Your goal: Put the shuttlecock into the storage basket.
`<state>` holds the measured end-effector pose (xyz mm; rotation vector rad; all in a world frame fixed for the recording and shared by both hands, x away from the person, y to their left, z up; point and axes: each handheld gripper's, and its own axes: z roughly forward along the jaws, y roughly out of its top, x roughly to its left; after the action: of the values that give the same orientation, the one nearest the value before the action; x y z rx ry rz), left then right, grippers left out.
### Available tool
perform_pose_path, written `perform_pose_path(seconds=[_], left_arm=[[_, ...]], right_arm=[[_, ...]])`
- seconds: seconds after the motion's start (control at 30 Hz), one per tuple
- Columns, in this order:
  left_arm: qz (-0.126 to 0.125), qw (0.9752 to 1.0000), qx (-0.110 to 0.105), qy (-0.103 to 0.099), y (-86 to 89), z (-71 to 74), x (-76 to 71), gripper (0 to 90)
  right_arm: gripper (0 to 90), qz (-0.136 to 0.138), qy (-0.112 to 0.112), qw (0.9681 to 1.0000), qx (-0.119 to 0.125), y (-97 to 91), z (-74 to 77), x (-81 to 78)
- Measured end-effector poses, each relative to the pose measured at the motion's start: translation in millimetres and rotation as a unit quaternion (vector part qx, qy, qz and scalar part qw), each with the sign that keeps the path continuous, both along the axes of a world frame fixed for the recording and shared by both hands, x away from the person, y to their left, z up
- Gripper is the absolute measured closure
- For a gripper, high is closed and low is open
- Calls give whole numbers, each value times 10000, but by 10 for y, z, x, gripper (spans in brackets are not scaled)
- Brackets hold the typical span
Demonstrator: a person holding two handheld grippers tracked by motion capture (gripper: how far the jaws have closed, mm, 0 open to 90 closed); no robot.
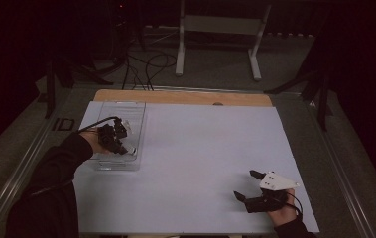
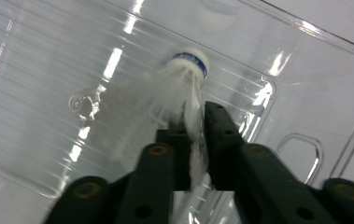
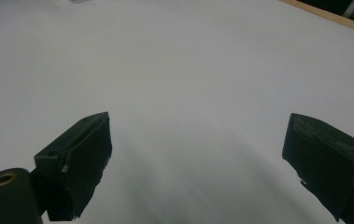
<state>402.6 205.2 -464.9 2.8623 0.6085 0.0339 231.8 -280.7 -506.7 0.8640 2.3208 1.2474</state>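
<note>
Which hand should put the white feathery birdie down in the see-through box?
Left. The left gripper already pinches the white feathered shuttlecock over the clear plastic tray. The right gripper rests open, far across the white table sheet.

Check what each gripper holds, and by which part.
Left gripper: shuttlecock, a feather of its skirt between the jaws, over the clear tray. Right gripper: nothing.

one clear plastic tray (image 1: 107, 163), two shuttlecocks (image 2: 165, 93) in it, and two grippers (image 1: 117, 135) on the table.
</note>
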Motion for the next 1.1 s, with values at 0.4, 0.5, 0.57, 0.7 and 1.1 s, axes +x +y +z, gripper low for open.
perform_pose_path(seconds=[0.4,0.5,0.57,0.7,1.1], left_arm=[[723,9968,83,-334,30,70,27,250],[840,9958,92,-347,34,84,30,180],[899,9954,65,-334,39,99,32,154],[1005,9941,61,-405,49,123,28,110],[1009,9939,-178,-404,88,287,-29,2]], right_arm=[[81,8,-10,10000,-1,-6,6,-2],[81,2,3,10000,2,-2,8,-5],[81,3,-1,10000,3,0,9,-4],[81,3,-1,10000,0,-2,10,-5],[81,11,-12,10000,-6,8,14,-5]])
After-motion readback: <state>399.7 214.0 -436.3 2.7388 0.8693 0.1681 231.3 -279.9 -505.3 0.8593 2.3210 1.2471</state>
